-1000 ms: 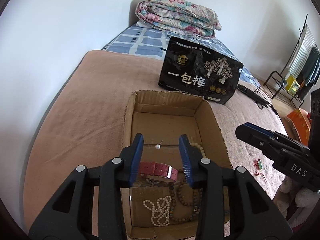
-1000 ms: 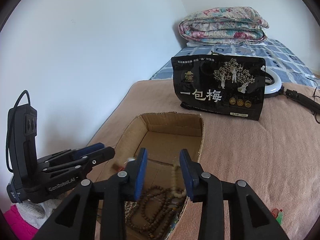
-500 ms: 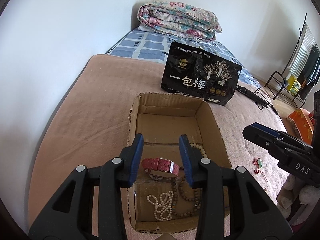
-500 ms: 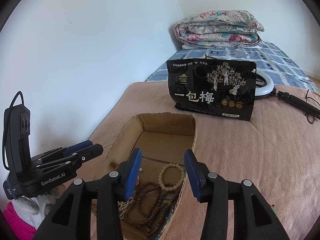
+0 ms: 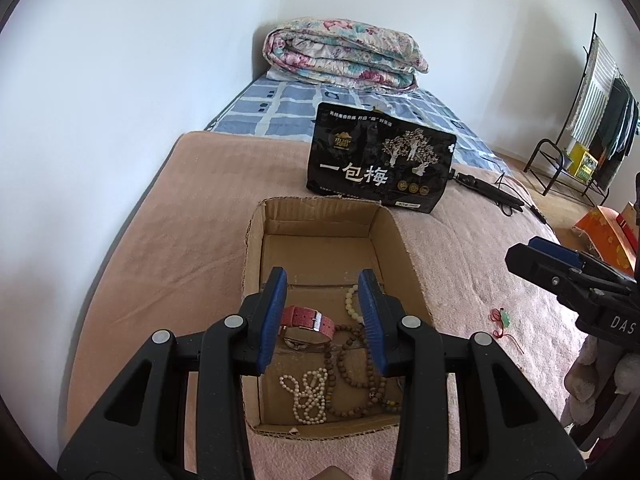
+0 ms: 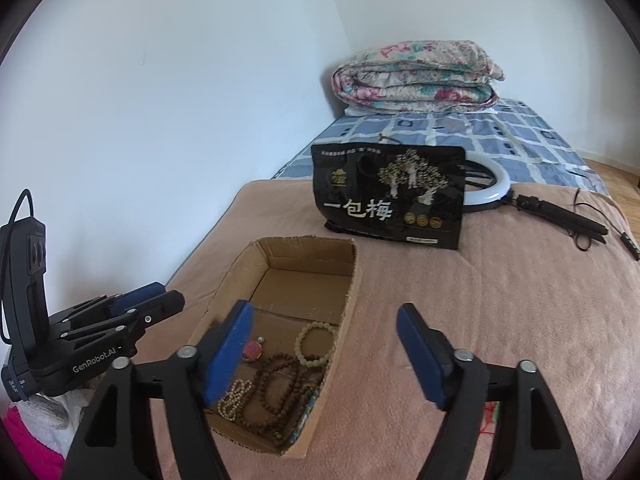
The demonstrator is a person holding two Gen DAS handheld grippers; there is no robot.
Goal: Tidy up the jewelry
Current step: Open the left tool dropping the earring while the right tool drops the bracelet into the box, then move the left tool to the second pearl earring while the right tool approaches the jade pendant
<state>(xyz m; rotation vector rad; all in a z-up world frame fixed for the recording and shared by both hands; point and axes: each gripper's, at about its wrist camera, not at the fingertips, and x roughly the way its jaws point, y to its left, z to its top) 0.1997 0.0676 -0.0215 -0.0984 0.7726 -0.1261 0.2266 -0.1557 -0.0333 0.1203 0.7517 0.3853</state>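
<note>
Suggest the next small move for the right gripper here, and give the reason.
Probably swing it right and down toward the red-string charm, alone on the blanket outside the cardboard box. The right gripper is empty, its jaws opening.

Daylight fell on plain white walls [image 5: 140, 60] meeting in a corner above a bed [image 5: 168, 240] spread with a tan blanket and a blue checked sheet [image 5: 280, 112], a folded floral quilt [image 5: 340, 54] at its head, a metal clothes rack [image 5: 592, 128] standing on the wooden floor [image 5: 560, 200].
</note>
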